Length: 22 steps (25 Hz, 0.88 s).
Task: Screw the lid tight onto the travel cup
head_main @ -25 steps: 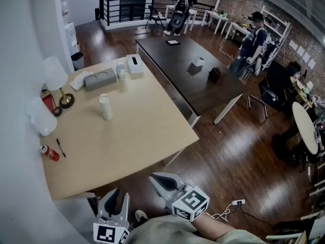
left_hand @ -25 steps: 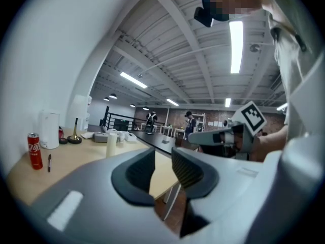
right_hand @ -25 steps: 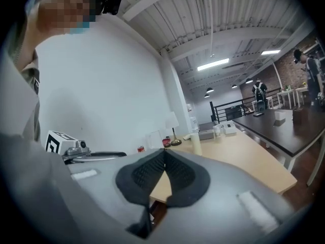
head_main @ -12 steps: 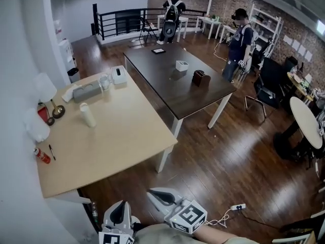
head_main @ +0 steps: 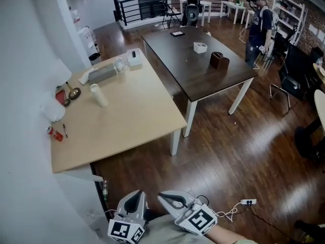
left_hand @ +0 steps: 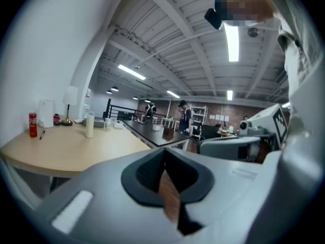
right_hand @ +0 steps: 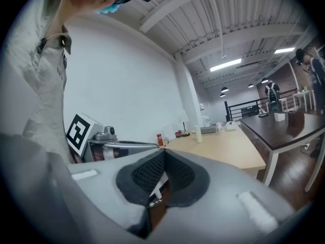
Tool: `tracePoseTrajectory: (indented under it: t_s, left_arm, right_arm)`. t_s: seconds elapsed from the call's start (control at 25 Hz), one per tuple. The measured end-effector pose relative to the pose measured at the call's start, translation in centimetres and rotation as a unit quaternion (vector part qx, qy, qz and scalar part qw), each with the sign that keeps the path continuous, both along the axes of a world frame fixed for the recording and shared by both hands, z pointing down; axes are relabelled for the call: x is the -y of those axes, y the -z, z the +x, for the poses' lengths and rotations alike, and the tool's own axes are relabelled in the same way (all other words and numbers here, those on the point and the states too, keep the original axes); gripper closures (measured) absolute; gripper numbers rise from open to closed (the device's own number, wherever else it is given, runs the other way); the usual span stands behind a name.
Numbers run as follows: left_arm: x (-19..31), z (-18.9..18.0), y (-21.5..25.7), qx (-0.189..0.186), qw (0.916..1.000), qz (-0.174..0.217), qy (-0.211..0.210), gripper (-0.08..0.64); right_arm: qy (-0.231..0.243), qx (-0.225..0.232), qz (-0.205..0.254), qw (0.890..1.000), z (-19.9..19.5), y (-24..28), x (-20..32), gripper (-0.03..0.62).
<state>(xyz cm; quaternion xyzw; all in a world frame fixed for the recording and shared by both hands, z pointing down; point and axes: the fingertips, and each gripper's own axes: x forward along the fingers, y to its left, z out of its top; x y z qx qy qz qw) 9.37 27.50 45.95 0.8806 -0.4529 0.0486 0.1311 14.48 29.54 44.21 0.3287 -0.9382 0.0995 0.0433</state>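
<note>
Left gripper point(head_main: 136, 196), right gripper point(head_main: 166, 197), well off table point(head_main: 127, 131)

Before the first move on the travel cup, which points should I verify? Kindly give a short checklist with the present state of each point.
1. Travel cup stands upright on the light table: ok.
2. Lid sits on the cup: cannot tell, too small in every view.
3. Left gripper open for a grasp: not ok, its fingers are together, with nothing between them.
4. Right gripper open: not ok, shut and empty too.
5. Grippers close to the cup: not ok, both are low by the person's body, off the table.
6. Room around the cup: ok, the red can and pen lie apart from it.
</note>
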Motion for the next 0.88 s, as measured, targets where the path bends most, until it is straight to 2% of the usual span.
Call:
tracePoseTrajectory:
  t_s: [0.12, 0.24, 0.48, 0.88]
  left_arm:
    - [-0.3, 1.6, 0.7, 0.003, 1.0, 0.004, -0.007, 0.558]
    - [-1.1, 1.4, 0.0, 0.025, 0.9996, 0.014, -0.007, 0.558]
    - [-1.3, 2.4, 0.4, 0.01, 0.9999, -0.005, 0.009, 0.558]
    - [-1.6, 3.2, 0.2, 0.007, 1.0, -0.005, 0.003, 0.558]
  right_arm:
    - [0.012, 0.006, -0.009, 1.0, 0.9, -0.4, -0.2, 0.594]
    - [0.017, 0.011, -0.024, 0.999, 1.3, -0.7, -0.7, 0.594]
    - [0.038, 0.009, -0.028, 0.999, 1.3, -1.0, -0.8, 0.594]
    - [0.025, 0.013, -0.036, 0.999, 2.3, -1.6, -1.0, 0.594]
